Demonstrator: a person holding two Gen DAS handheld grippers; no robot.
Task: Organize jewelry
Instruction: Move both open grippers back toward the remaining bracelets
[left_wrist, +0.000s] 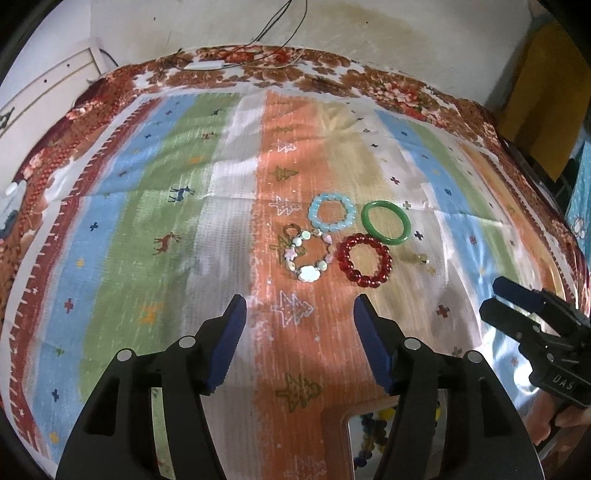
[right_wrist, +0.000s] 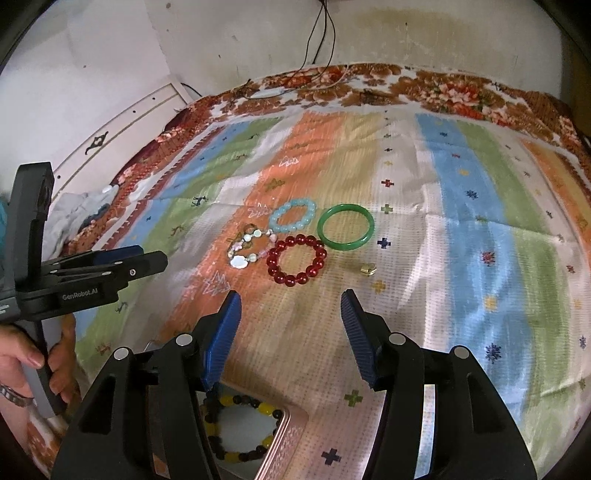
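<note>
Four bracelets lie together on the striped cloth: a pale blue bead one (left_wrist: 332, 216) (right_wrist: 293, 219), a green bangle (left_wrist: 386, 222) (right_wrist: 345, 226), a red bead one (left_wrist: 364, 265) (right_wrist: 296, 264) and a shell charm one (left_wrist: 306, 254) (right_wrist: 248, 249). A small gold piece (right_wrist: 368, 269) (left_wrist: 421, 258) rests to their right. My left gripper (left_wrist: 300, 314) hovers just short of them, open and empty. My right gripper (right_wrist: 290, 308) is likewise open with nothing between its fingers. A black-and-yellow bead bracelet (right_wrist: 236, 428) lies in a tray (right_wrist: 286, 434) under the right gripper.
The tray's corner (left_wrist: 345, 424) also shows below the left gripper. Cables (right_wrist: 321, 40) hang down the back wall onto the table's far edge. A crumpled cloth (right_wrist: 81, 210) sits at the left edge. A hand (right_wrist: 33, 354) grips the left tool's handle.
</note>
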